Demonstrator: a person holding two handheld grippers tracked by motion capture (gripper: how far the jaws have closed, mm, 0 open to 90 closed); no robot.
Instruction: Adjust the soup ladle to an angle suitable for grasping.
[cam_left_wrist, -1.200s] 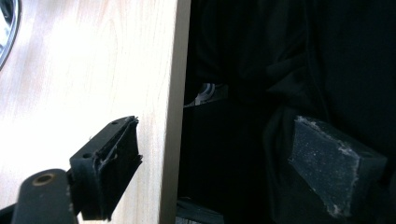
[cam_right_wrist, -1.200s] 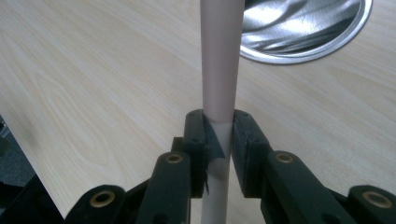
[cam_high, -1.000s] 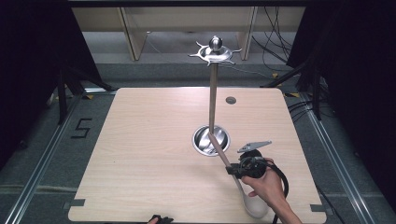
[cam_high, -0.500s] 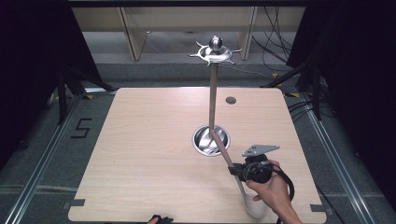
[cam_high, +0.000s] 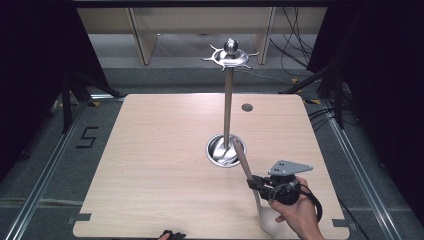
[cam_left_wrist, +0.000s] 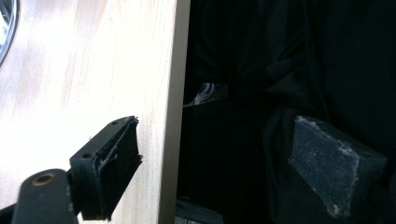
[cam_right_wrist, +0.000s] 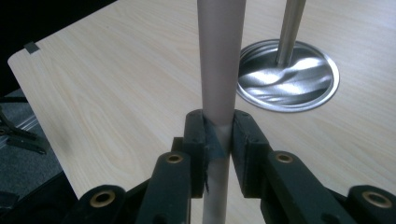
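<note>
A long beige spoon (cam_high: 248, 167) slants from the stand's base toward the table's near edge, and its bowl (cam_high: 267, 222) is close to that edge. My right gripper (cam_high: 256, 183) is shut on its handle (cam_right_wrist: 220, 56), the pads pressing it from both sides near the middle (cam_right_wrist: 218, 135). The metal stand has a round shiny base (cam_high: 220, 152), a tall pole (cam_high: 228, 105) and a hooked crown (cam_high: 230, 54). My left gripper (cam_left_wrist: 219, 158) hangs open with nothing between its jaws, beside the table's near edge (cam_high: 172, 234).
The light wooden table (cam_high: 160, 150) has a small round hole (cam_high: 247, 107) at the back right. Wooden shelving (cam_high: 145, 35) and cables stand behind it. Dark curtains close in on both sides. The floor carries metal rails (cam_high: 45, 170).
My right hand has drawn the spoon toward the near right corner and slightly up, so the handle's tip has slid rightward over the stand's base. The left gripper has stayed put.
</note>
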